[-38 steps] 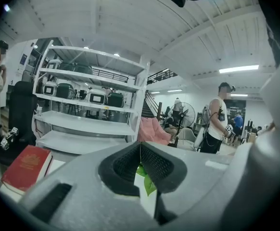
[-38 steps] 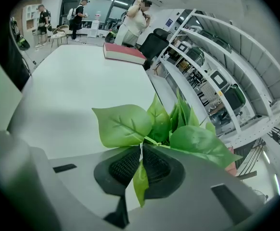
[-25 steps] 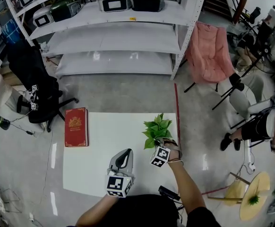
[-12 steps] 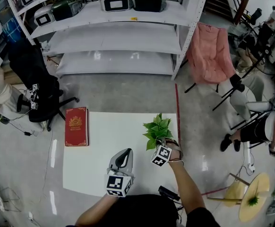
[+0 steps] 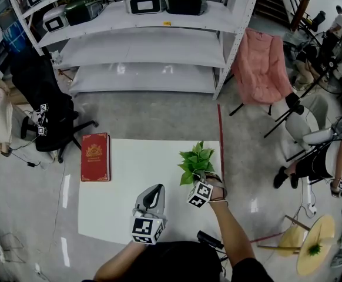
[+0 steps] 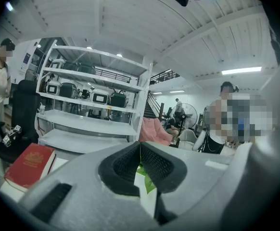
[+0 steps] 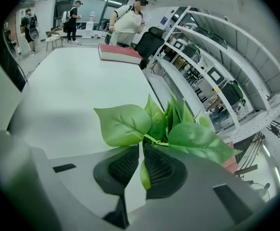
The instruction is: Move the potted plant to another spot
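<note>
Gripping potted plant (image 7: 178, 129), right gripper (image 7: 141, 147) unmoved since earlier; left gripper (image 6: 140, 147) closed, empty.

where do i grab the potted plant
Probably the bunched stems under the leaves of the potted plant, from the near side, where the right gripper has its jaws shut on it: the leaves spread too wide, the pot is hidden.

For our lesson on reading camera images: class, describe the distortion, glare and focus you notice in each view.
Head view: straight shelves bow outward, and the glossy floor shows pale glare streaks. Left gripper view: dark rounded corners, the near left tool soft. Right gripper view: potted plant leaves sharp, the shelves curved behind.
</note>
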Action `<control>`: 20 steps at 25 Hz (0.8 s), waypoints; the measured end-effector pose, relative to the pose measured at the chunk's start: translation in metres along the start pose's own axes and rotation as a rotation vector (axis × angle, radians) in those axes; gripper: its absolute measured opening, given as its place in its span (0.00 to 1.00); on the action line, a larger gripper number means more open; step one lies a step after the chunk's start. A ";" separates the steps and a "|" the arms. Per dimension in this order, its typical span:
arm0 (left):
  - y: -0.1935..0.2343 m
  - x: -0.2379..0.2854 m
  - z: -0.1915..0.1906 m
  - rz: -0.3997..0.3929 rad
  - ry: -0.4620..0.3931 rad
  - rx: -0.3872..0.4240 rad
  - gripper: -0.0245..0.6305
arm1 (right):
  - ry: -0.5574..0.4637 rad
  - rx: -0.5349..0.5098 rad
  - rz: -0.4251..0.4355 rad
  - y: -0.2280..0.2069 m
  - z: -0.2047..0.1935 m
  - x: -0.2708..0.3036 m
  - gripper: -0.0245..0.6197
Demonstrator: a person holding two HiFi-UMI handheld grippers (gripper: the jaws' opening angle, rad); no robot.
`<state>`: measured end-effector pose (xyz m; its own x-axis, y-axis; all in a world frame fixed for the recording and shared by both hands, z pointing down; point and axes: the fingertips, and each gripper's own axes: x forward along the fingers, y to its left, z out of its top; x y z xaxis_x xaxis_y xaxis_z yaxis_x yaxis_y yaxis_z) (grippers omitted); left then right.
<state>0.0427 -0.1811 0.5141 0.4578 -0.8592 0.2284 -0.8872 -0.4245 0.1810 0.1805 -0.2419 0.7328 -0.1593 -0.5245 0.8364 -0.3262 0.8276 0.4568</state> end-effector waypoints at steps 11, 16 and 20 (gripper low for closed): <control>0.002 -0.006 0.000 -0.003 -0.001 -0.004 0.07 | 0.000 0.003 -0.009 0.005 0.003 -0.005 0.06; 0.002 -0.008 0.001 -0.003 0.001 -0.002 0.07 | 0.009 -0.004 -0.021 0.002 0.004 -0.004 0.06; 0.002 -0.008 0.001 -0.003 0.000 0.000 0.07 | 0.027 -0.002 -0.026 -0.001 0.000 0.000 0.06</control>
<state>0.0373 -0.1748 0.5117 0.4607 -0.8579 0.2276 -0.8856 -0.4273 0.1821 0.1811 -0.2425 0.7322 -0.1257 -0.5405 0.8319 -0.3283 0.8140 0.4793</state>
